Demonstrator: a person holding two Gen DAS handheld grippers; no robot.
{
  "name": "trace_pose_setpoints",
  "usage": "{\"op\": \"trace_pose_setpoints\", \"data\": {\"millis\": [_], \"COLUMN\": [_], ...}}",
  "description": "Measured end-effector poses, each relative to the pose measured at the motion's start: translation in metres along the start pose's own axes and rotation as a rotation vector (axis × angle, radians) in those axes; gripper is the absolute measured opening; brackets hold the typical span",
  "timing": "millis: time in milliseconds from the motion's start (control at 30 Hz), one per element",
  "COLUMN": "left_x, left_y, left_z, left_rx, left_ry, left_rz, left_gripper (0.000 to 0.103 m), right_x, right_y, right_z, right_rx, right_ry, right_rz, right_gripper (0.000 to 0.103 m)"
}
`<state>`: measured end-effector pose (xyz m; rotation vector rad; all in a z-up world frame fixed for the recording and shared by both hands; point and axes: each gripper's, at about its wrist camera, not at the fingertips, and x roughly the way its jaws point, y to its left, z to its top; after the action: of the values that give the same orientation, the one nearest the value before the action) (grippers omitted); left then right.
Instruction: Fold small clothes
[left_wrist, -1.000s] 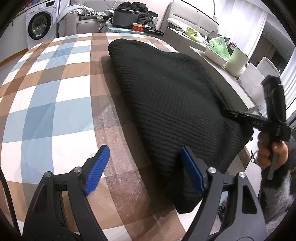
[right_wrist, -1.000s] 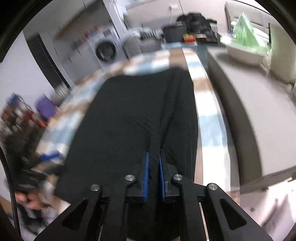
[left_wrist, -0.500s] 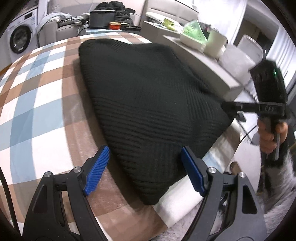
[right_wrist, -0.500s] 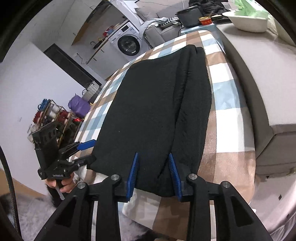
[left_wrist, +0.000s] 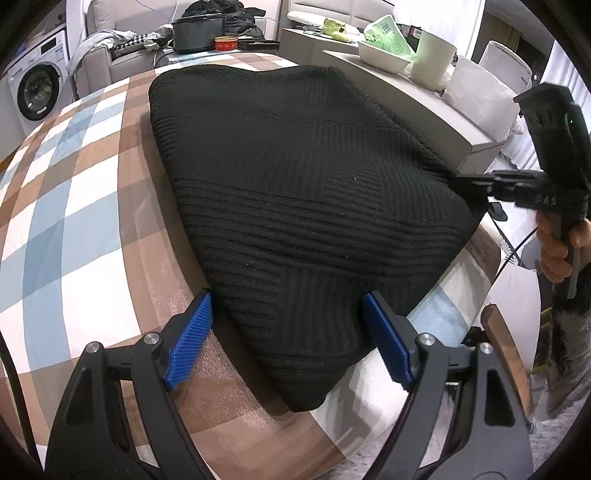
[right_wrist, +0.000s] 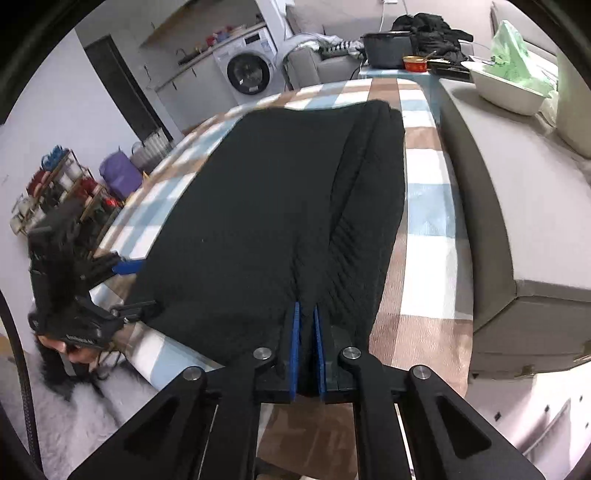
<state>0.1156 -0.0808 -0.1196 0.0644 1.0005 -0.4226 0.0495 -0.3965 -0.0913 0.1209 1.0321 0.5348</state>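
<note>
A black ribbed knit garment (left_wrist: 295, 184) lies flat on the checked tablecloth (left_wrist: 74, 184), its near corner over the table's front edge. My left gripper (left_wrist: 288, 317) is open and straddles that corner, with the blue pads (left_wrist: 192, 332) on either side and not pressing. In the right wrist view the garment (right_wrist: 277, 206) runs away from me with a folded strip on its right side. My right gripper (right_wrist: 306, 314) has its jaws closing tight on the near hem, fabric pinched between the pads. The left gripper (right_wrist: 136, 286) shows at the garment's left corner, the right gripper (left_wrist: 461, 181) at its right corner.
A grey bench (right_wrist: 498, 221) runs along the table's right side, bearing a white bowl (right_wrist: 506, 92) and a green bag. A black pot (left_wrist: 199, 31) and red tin stand past the far end. A washing machine (right_wrist: 251, 74), a shelf rack (right_wrist: 55, 192) and a white shaggy rug (right_wrist: 74, 424) surround the table.
The right gripper opened half a second ago and has shut again on the hem. The left gripper shifted along the edge, so the garment's corner now lies between its fingers.
</note>
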Motion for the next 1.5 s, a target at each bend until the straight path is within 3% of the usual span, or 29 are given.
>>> {"op": "trace_pose_setpoints", "data": {"millis": [100, 267, 467, 700, 800, 933, 1033, 1067, 1100, 1200, 1267, 1333, 1400, 1433, 1500], "left_x": [-0.007, -0.008, 0.005, 0.007, 0.008, 0.007, 0.006, 0.004, 0.002, -0.004, -0.005, 0.000, 0.005, 0.008, 0.013], "left_y": [0.004, 0.010, -0.010, -0.009, -0.004, 0.002, 0.007, 0.009, 0.013, 0.028, 0.040, 0.055, 0.064, 0.068, 0.073], "left_z": [0.002, 0.015, 0.015, 0.011, 0.010, 0.009, 0.008, 0.008, 0.009, 0.013, 0.017, 0.025, 0.031, 0.034, 0.039], "left_rx": [-0.026, -0.065, 0.031, 0.041, 0.021, 0.002, -0.017, -0.024, -0.034, -0.091, -0.139, -0.197, -0.238, -0.250, -0.267], "left_ry": [-0.001, -0.033, -0.023, -0.020, -0.009, -0.003, -0.006, -0.011, -0.020, -0.057, -0.071, -0.078, -0.080, -0.084, -0.087], "left_rz": [-0.009, -0.010, 0.062, 0.070, 0.048, 0.032, 0.013, 0.009, 0.011, 0.019, 0.027, 0.018, 0.007, -0.005, -0.031], "left_gripper": [0.080, 0.080, 0.081, 0.083, 0.084, 0.084, 0.084, 0.084, 0.084, 0.084, 0.084, 0.084, 0.080, 0.077, 0.056], "right_x": [-0.010, -0.015, 0.000, -0.005, 0.000, -0.019, -0.007, -0.002, -0.004, -0.018, -0.018, -0.006, 0.012, 0.022, 0.034], "right_y": [-0.012, -0.012, -0.010, -0.010, -0.001, 0.011, 0.009, 0.007, 0.006, -0.001, -0.009, -0.016, -0.026, -0.030, -0.033], "right_z": [0.000, -0.003, -0.006, -0.014, -0.007, -0.002, -0.007, -0.008, -0.008, 0.002, 0.013, 0.023, 0.034, 0.039, 0.047], "right_rx": [0.038, 0.041, 0.054, 0.028, -0.005, -0.051, -0.066, -0.061, -0.055, 0.001, 0.049, 0.093, 0.157, 0.182, 0.204], "right_ry": [-0.010, -0.043, -0.015, -0.031, -0.042, -0.119, -0.025, 0.003, -0.014, -0.105, -0.162, -0.152, -0.135, -0.115, -0.092], "right_rz": [0.007, 0.052, 0.115, 0.167, 0.129, 0.099, -0.045, -0.057, -0.050, -0.020, -0.040, -0.071, -0.044, -0.025, -0.039], "right_gripper": [0.018, 0.020, 0.021, 0.028, 0.010, 0.005, 0.006, 0.007, 0.015, 0.054, 0.056, 0.056, 0.056, 0.056, 0.056]}}
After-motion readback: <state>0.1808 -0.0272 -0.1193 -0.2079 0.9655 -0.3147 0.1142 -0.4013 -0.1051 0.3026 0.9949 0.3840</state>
